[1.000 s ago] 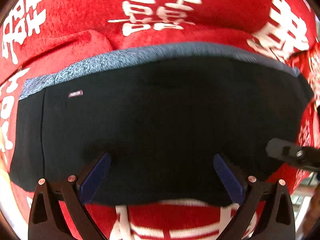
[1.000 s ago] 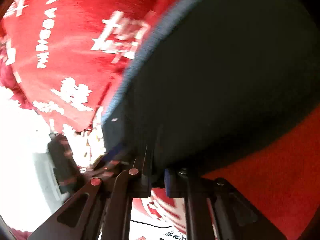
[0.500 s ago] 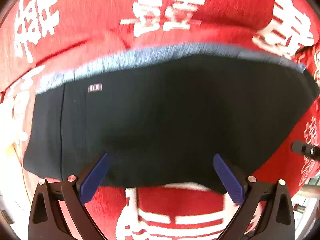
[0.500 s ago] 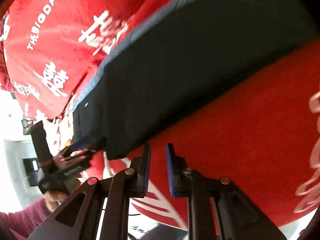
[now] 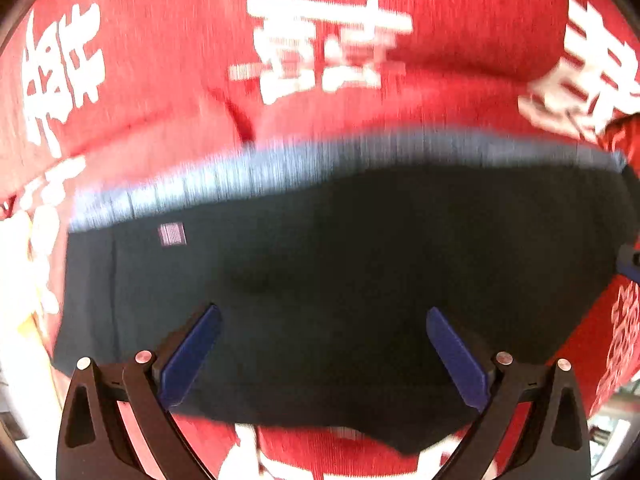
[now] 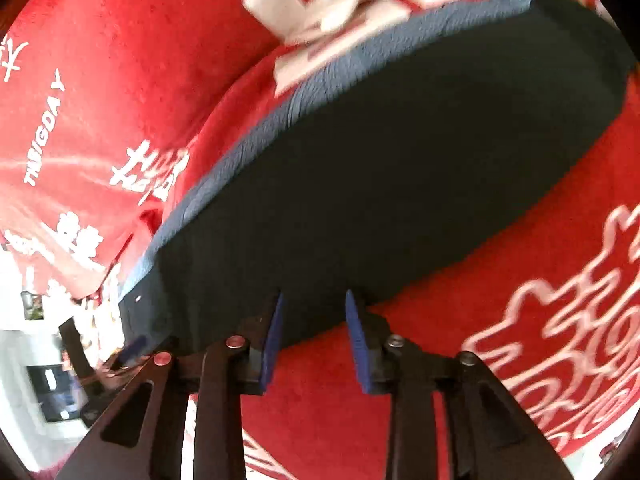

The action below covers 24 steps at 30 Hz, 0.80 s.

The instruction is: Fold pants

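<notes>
The black pants (image 5: 340, 280) lie folded flat on the red cloth, with a blue-grey waistband (image 5: 280, 168) along the far edge and a small label (image 5: 172, 234) at the left. My left gripper (image 5: 323, 316) hovers over their near part, wide open and empty. In the right wrist view the pants (image 6: 380, 184) stretch away diagonally with the waistband (image 6: 320, 88) on the left. My right gripper (image 6: 314, 300) is partly open and empty at their near edge. The left gripper (image 6: 132, 348) shows at the lower left there.
A red cloth with white characters (image 5: 328, 48) covers the whole surface under the pants, also seen in the right wrist view (image 6: 520, 300). Its edge hangs at the left (image 6: 80, 280), with a bright room beyond.
My right gripper let go of the pants' corner, opened partway and swung round to the long near edge. My left gripper stayed open and shifted slightly nearer over the pants.
</notes>
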Motion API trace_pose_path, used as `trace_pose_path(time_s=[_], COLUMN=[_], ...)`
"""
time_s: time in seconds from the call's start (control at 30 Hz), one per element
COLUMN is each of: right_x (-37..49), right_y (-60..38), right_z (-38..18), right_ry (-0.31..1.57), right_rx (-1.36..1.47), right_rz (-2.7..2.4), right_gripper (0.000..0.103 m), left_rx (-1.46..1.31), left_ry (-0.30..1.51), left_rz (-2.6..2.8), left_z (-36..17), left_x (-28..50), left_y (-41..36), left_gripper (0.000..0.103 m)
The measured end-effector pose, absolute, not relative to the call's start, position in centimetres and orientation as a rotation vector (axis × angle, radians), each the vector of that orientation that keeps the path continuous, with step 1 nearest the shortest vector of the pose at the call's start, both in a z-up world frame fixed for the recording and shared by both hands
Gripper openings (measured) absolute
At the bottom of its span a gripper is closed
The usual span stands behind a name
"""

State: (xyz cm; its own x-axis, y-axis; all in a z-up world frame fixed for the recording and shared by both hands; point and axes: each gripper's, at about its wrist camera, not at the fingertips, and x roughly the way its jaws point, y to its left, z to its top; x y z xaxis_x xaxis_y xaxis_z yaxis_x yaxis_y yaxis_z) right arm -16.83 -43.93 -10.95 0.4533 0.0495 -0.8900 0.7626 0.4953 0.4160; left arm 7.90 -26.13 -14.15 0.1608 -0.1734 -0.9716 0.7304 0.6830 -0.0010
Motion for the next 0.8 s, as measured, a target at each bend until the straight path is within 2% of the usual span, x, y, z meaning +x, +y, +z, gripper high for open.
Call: trace_pose_path(time_s=[0.17,0.33,0.43,0.53,0.6,0.67,0.7,0.73,0.8], right_x=[-11.0,-6.5,-6.3,-6.6,-7.6,-9.0,-9.6,-10.5,-12.1], right_y=[-46.2,-47.5,-49.6,-52.5,-54.1,-54.8,-54.6,-54.0,-52.7], right_z=[-10.6,-12.4,-13.8,-13.6,-13.4,-12.6,-12.1,-11.5,-10.8], right_ry=[1.033,1.099,1.083,1.073,1.057,1.033,1.033,1.033,1.040], right_rx=[0.834,0.649,0.636,0.592,0.668,0.774,0.779,0.780,0.781], right_rz=[-0.475,-0.438,-0.470,-0.642,-0.683,-0.661,-0.650,-0.628,-0.605], right_gripper=[0.042,0.042,0.039,0.042,0.042,0.053,0.067,0.074,0.074], left_rx=[0.511,0.468,0.432,0.436,0.455,0.496,0.524,0.533,0.535], left_ry=[1.203,1.250,1.228,1.239,1.244,1.239,1.231,1.228,1.225], left_rz=[-0.619,-0.522,-0.534,-0.553,-0.552,-0.542,-0.548,-0.563,-0.598], left_z=[-15.2,-18.4,-18.6,-18.5,-18.2,-17.6,-17.1,-16.3,-15.3], left_x=[11.3,11.6,11.6,12.1,12.2,12.0,11.5,10.8,9.5], left_y=[-31.1,-31.8,-31.3,-31.2,-31.5,-31.9,-32.1,-32.4,-32.5], left_gripper=[0.103,0.103,0.103,0.103,0.103,0.103,0.103,0.103,0.103])
